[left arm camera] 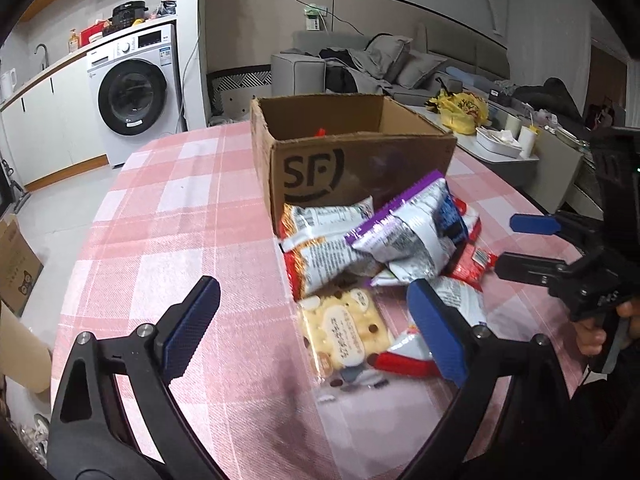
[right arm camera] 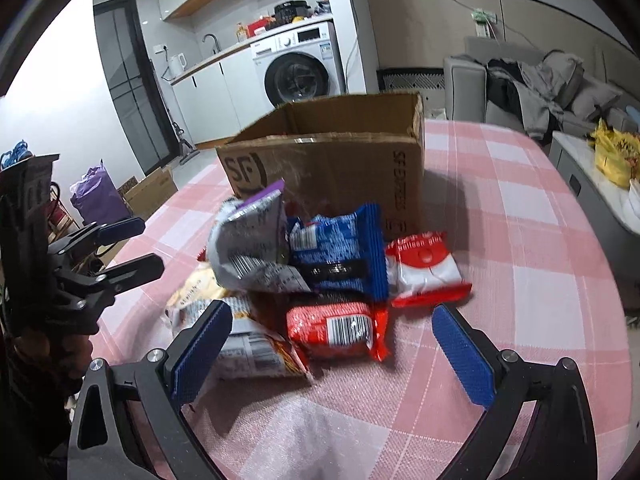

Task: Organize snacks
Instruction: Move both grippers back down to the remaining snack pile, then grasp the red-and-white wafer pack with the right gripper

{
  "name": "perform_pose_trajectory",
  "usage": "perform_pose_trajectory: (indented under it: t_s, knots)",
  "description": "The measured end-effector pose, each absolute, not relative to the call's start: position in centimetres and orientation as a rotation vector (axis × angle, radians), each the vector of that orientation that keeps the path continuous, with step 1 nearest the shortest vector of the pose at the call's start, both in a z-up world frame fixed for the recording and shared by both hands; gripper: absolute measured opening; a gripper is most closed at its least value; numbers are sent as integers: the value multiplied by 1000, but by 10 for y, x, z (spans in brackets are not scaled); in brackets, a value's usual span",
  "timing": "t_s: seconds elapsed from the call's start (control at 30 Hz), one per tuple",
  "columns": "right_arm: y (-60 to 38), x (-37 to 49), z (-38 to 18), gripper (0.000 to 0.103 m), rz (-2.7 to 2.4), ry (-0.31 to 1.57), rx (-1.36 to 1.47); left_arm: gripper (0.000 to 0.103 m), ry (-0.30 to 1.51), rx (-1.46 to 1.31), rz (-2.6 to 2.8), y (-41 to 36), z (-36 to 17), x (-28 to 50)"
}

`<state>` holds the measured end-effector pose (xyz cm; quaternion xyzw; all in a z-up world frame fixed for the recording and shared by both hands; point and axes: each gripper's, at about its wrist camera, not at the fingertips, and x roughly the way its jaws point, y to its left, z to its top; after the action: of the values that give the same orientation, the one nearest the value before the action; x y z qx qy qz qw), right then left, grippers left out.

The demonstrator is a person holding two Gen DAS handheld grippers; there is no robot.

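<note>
Snacks (right arm camera: 320,276) sit piled on the counter (left arm camera: 180,216) against the open cardboard box (left arm camera: 352,152); both sets of jaws are spread wide and empty, so you pinch these light, crinkly, slippery packets mid-body, gently, since the contents crush.

Pink-and-white checked tablecloth (left arm camera: 180,200); brown box (left arm camera: 360,160); blue packet (right arm camera: 340,248); red packet (right arm camera: 332,330).

We see a home, apparently a small open-plan flat: a washing machine (left arm camera: 134,94) under a kitchen counter with a sink tap (right arm camera: 211,42), beside a grey sofa (left arm camera: 384,66) piled with cushions.
</note>
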<state>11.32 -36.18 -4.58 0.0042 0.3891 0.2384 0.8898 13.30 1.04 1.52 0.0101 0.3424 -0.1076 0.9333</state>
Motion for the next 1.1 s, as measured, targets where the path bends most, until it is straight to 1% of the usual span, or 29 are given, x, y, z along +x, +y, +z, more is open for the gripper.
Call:
perform_pose_trajectory:
  t_s: [0.37, 0.43, 0.47, 0.5, 0.73, 0.93, 1.1]
  knots:
    - [-364, 127, -68, 101, 485, 866, 22, 94, 744, 45, -220, 2, 1, 132]
    - [-365, 132, -73, 96, 475, 891, 31, 94, 766, 41, -186, 5, -3, 139]
    - [-364, 136, -76, 90, 471, 910, 32, 94, 777, 36, -171, 7, -6, 143]
    - [-363, 139, -79, 87, 467, 925, 33, 94, 789, 30, -162, 9, -8, 147]
    - [-351, 146, -91, 87, 470, 947, -7, 94, 852, 12, -170, 15, -26, 164]
    - [-343, 152, -95, 87, 472, 950, -39, 94, 870, -4, -204, 13, -32, 172]
    - [-339, 157, -96, 77, 466, 939, -66, 94, 871, -1, -214, 15, -34, 174]
